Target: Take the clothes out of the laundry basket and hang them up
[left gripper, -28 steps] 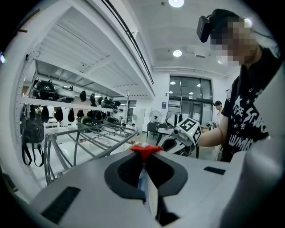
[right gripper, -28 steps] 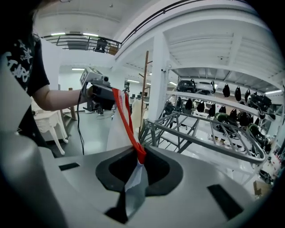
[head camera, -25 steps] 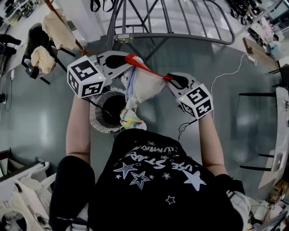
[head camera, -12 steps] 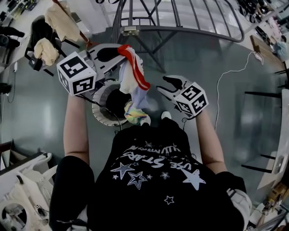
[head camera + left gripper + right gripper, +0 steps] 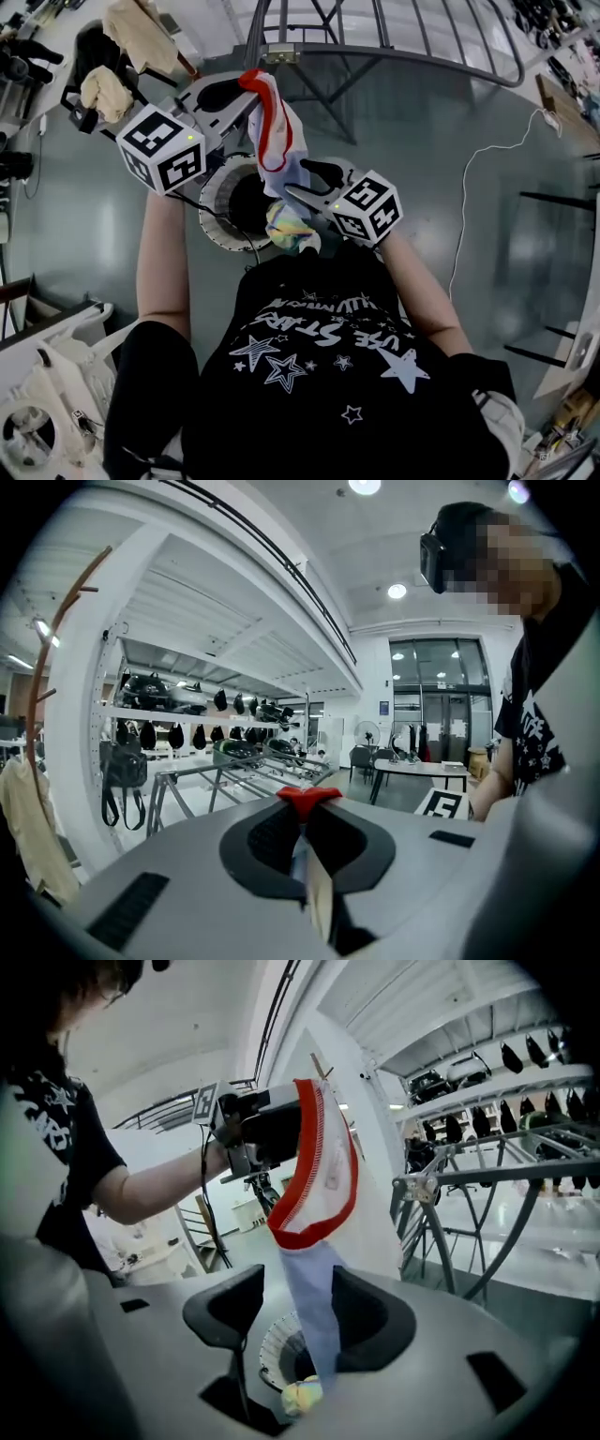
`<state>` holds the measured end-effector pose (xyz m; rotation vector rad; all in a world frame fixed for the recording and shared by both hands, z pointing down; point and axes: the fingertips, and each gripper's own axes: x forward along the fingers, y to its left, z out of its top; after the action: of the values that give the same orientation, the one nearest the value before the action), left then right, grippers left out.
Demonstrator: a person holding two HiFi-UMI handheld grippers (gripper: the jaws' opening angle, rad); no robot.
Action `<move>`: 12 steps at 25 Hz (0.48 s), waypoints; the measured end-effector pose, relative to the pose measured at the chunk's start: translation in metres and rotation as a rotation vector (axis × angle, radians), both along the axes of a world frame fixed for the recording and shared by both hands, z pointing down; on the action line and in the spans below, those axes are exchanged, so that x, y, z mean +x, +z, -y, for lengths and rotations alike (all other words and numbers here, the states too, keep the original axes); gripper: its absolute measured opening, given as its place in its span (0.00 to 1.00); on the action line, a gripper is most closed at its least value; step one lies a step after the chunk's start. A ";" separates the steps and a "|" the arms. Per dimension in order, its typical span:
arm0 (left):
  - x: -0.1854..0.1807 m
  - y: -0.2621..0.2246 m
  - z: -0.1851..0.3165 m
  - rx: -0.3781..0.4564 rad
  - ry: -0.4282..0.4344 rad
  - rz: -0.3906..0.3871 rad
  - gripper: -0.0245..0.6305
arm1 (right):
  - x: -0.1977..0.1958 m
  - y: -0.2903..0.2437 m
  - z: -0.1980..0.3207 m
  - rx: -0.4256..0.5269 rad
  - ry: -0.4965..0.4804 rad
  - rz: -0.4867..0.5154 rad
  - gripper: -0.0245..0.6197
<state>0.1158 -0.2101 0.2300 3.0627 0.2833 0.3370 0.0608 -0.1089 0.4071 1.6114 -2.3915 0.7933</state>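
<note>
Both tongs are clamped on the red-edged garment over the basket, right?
Not quite: only the left tongs clamp the red-edged garment. The right tongs have just been opening; the cloth hangs unclamped between them, as the right gripper view shows. It does hang over the basket.

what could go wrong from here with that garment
Only the left gripper pinches the garment, by its red trim; a slip could drop it toward the laundry basket. The right gripper, whose jaws have just been opening, has the cloth hanging loose between them; closing now might catch only a thin fold.
</note>
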 end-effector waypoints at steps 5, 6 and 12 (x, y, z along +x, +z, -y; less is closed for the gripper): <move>0.015 0.003 0.004 0.006 -0.045 -0.009 0.08 | 0.004 0.003 0.019 0.008 0.125 -0.056 0.48; 0.018 0.004 0.004 0.011 -0.049 -0.007 0.08 | 0.005 0.004 0.022 0.004 0.154 -0.065 0.50; 0.025 0.007 0.006 0.021 -0.045 -0.006 0.08 | 0.052 0.013 0.028 -0.022 0.396 -0.218 0.19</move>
<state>0.1406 -0.2164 0.2365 3.0854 0.2124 0.3313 0.1123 -0.1366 0.4201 2.0759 -1.9376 0.6542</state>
